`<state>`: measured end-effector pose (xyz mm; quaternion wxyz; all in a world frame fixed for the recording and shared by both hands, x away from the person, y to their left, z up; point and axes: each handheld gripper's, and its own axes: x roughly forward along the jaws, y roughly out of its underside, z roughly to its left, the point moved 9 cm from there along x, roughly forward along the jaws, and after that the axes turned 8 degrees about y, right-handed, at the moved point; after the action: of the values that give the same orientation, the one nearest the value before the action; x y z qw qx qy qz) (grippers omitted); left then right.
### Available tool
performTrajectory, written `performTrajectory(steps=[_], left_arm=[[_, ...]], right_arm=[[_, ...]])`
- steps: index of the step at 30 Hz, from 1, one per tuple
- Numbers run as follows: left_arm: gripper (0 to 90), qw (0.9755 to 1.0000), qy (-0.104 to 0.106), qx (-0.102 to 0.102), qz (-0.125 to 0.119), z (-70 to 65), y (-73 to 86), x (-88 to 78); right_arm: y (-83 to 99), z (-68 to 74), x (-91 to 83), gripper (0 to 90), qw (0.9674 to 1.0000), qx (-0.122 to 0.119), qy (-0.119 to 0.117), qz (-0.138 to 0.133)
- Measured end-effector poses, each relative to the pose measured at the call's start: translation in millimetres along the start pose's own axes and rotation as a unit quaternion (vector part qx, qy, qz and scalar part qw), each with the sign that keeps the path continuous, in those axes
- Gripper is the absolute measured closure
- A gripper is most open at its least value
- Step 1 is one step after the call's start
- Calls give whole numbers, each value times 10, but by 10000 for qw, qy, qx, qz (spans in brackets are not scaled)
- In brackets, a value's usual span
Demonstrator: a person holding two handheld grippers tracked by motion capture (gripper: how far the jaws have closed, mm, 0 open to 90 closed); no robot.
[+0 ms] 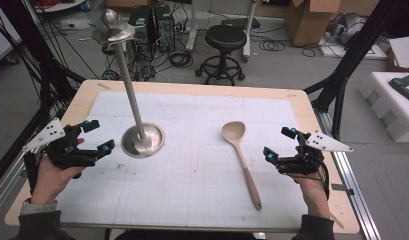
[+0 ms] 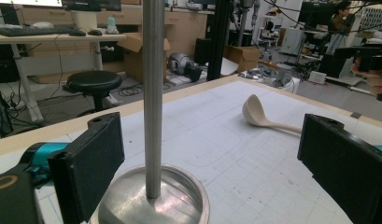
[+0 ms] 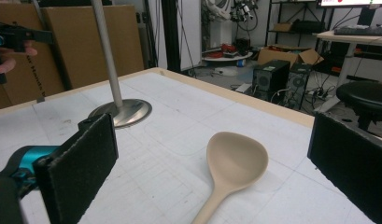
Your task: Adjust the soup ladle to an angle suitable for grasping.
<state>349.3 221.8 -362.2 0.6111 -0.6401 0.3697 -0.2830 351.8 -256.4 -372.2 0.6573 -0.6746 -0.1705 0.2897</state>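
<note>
A beige wooden spoon (image 1: 242,160) lies on the white mat, bowl toward the far side, handle toward me; its bowl (image 3: 236,161) sits just ahead of my right gripper's jaws. A steel stand rises from a round base (image 1: 143,140) on a thin pole (image 1: 131,95), left of centre. My left gripper (image 1: 99,136) hovers open just left of that base, and the pole (image 2: 152,98) stands between its spread jaws, untouched. My right gripper (image 1: 280,143) is open, just right of the spoon, holding nothing.
The table's wooden rim (image 1: 192,88) borders the mat. A black stool (image 1: 224,46), computer towers (image 1: 152,25) and cables stand on the floor beyond the far edge. White foam blocks (image 1: 392,100) lie to the right of the table.
</note>
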Motion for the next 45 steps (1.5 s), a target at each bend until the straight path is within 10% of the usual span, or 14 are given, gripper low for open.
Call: performTrajectory(steps=[9, 28, 45], left_arm=[[76, 10000, -19, -21, 35, 8, 6, 0], [76, 9999, -20, -31, 162, 12, 44, 16], [77, 9996, -87, -69, 264, 8, 119, -30]], right_arm=[[45, -13, 37, 17, 9999, 33, 57, 77], [386, 23, 209, 893, 9958, 157, 166, 886], [622, -11, 455, 895, 9893, 317, 165, 1416]])
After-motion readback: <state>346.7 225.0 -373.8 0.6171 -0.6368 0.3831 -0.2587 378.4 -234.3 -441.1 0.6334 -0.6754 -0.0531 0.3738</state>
